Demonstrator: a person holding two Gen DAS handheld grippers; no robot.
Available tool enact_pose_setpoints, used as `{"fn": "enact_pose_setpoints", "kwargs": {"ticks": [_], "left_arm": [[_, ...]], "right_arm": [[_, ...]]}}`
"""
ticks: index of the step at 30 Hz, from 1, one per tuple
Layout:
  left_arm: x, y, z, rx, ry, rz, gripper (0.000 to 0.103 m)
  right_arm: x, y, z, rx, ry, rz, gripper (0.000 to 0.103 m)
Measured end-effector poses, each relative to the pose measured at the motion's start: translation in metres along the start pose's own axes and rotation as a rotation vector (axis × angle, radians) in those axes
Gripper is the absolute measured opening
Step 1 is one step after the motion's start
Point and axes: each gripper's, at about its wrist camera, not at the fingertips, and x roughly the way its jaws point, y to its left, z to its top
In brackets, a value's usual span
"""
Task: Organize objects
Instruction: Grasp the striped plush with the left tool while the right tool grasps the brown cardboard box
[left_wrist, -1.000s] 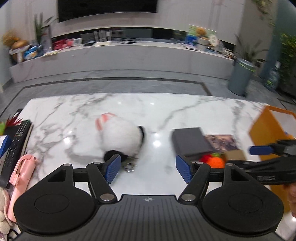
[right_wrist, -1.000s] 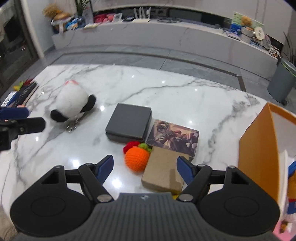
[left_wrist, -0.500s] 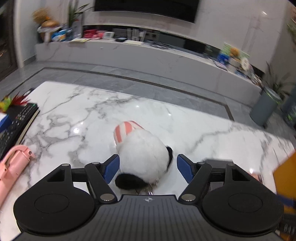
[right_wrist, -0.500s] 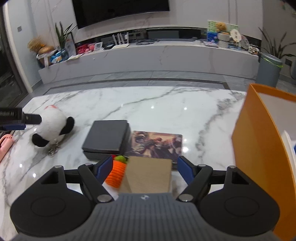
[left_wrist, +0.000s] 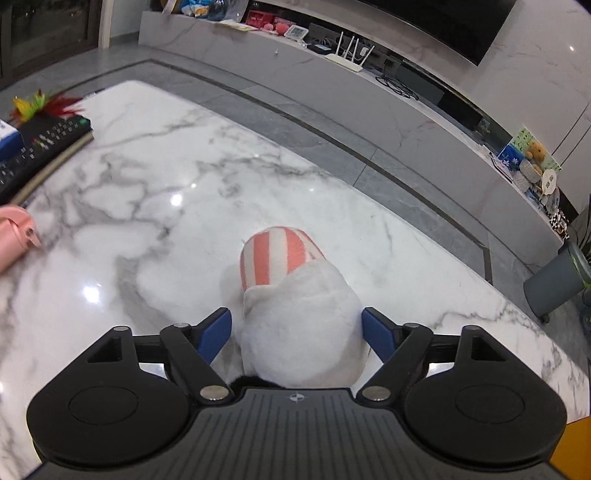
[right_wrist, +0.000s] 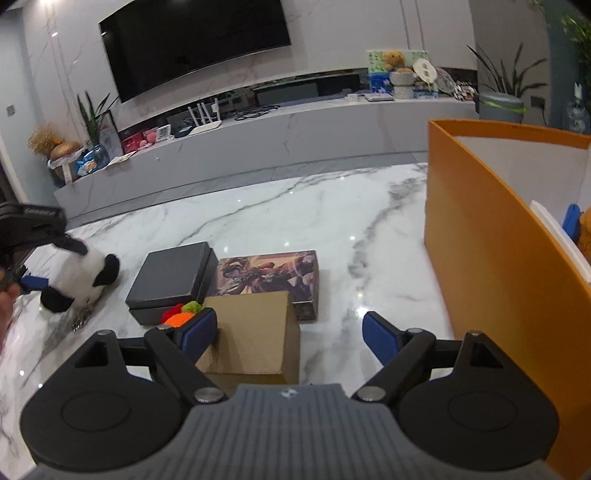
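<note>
On the white marble table, the panda toy lies between the wide-open blue fingers of the left gripper. Its fur looks very close to both pads, but it is hard to tell if they touch. The toy wears a pink striped hat. The right gripper is wide open too and holds nothing. Its left pad sits in front of the brown box. Near that box are an orange knit toy, a dark gray box and a picture box. A big orange bin stands to the right.
</note>
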Motion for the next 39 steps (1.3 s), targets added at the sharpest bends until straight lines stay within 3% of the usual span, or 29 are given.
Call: {"fn": "enact_pose_setpoints", "kwargs": {"ticks": [8, 11, 18, 21, 25, 33, 39], "left_arm": [[0.011, -0.013, 0.001, -0.040, 0.006, 0.032, 0.094], [0.017, -0.014, 0.000, -0.038, 0.013, 0.041, 0.094], [0.022, -0.011, -0.005, -0.029, 0.009, 0.017, 0.096], [0.020, -0.013, -0.005, 0.001, 0.022, 0.004, 0.091], [0.015, -0.016, -0.009, 0.061, 0.035, -0.003, 0.087], [-0.014, 0.003, -0.035, 0.173, 0.085, -0.064, 0.085], [-0.038, 0.019, -0.059, 0.187, 0.128, -0.090, 0.084]], "right_arm": [[-0.005, 0.016, -0.005, -0.022, 0.002, 0.054, 0.084], [-0.002, 0.019, -0.007, -0.021, 0.023, 0.053, 0.075], [0.003, 0.015, -0.015, 0.002, 0.051, 0.036, 0.072], [0.006, 0.013, -0.018, -0.004, 0.060, 0.035, 0.066], [0.006, 0.011, -0.021, -0.004, 0.054, 0.042, 0.066], [-0.003, 0.004, -0.025, 0.014, 0.060, 0.065, 0.065], [-0.014, 0.005, -0.028, 0.019, 0.068, 0.078, 0.065]]}}
